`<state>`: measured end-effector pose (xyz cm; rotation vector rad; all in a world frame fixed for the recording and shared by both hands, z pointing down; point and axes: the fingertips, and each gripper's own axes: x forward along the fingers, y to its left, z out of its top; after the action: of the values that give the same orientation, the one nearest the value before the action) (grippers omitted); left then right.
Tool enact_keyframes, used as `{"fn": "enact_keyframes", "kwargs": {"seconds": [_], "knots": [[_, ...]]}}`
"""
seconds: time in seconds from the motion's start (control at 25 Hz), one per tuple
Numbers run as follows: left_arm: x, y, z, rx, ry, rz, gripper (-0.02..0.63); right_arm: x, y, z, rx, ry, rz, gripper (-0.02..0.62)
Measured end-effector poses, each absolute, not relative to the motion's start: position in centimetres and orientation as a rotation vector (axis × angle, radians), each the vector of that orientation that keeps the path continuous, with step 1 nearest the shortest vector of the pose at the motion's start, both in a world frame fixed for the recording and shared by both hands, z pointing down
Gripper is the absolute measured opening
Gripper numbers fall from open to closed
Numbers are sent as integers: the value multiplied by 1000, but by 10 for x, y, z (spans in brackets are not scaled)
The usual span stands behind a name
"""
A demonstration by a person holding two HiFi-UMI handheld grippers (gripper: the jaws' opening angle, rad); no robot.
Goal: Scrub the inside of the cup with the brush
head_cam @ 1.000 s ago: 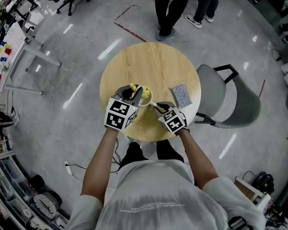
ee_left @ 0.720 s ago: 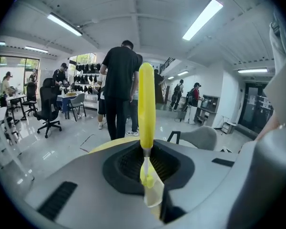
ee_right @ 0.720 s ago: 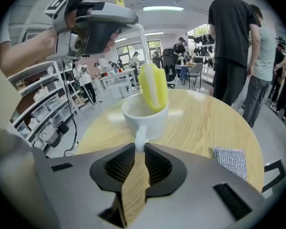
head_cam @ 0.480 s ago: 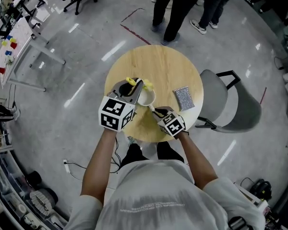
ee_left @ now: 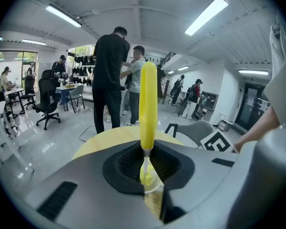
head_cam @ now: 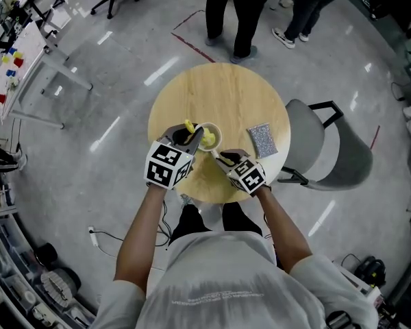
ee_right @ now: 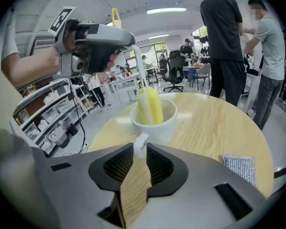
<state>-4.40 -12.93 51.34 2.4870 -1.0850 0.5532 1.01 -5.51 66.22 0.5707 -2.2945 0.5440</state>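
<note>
Fingers (ee_left: 126, 163) of left gripper (ee_left: 146, 173) pinch slim yellow plastic brush (ee_left: 148, 104), head inside white ceramic cup (ee_right: 157, 128). Right gripper (ee_right: 138, 157) fingers opening, touching cup's handle (ee_right: 139, 142). Cup rigid, breakable, slick; brush light.

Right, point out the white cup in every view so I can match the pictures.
Head view: white cup just above picture centre, on the round wooden table.
Left gripper view: a sliver at bottom centre, under the yellow brush.
Right gripper view: centre, upright, handle toward the camera.
Shared landmark: the yellow brush standing in it.
</note>
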Motion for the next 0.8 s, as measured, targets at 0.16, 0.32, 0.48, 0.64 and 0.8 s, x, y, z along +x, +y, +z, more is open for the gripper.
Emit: {"fn": "enact_keyframes", "kwargs": {"seconds": [0.16, 0.32, 0.48, 0.64, 0.8], "knots": [[-41, -133, 536, 2444, -1124, 528, 49, 7, -51, 664, 569, -2303, 551, 82], [-36, -142, 547, 2427, -1155, 474, 49, 4, -51, 665, 592, -2308, 561, 78], [-33, -158, 544, 2431, -1184, 421, 49, -1, -52, 667, 593, -2306, 543, 78], [-32, -172, 526, 2453, -1227, 376, 49, -2, -50, 669, 582, -2291, 533, 71], [-35, -178, 494, 2497, -1251, 314, 49, -5, -48, 672, 568, -2286, 523, 64]]}}
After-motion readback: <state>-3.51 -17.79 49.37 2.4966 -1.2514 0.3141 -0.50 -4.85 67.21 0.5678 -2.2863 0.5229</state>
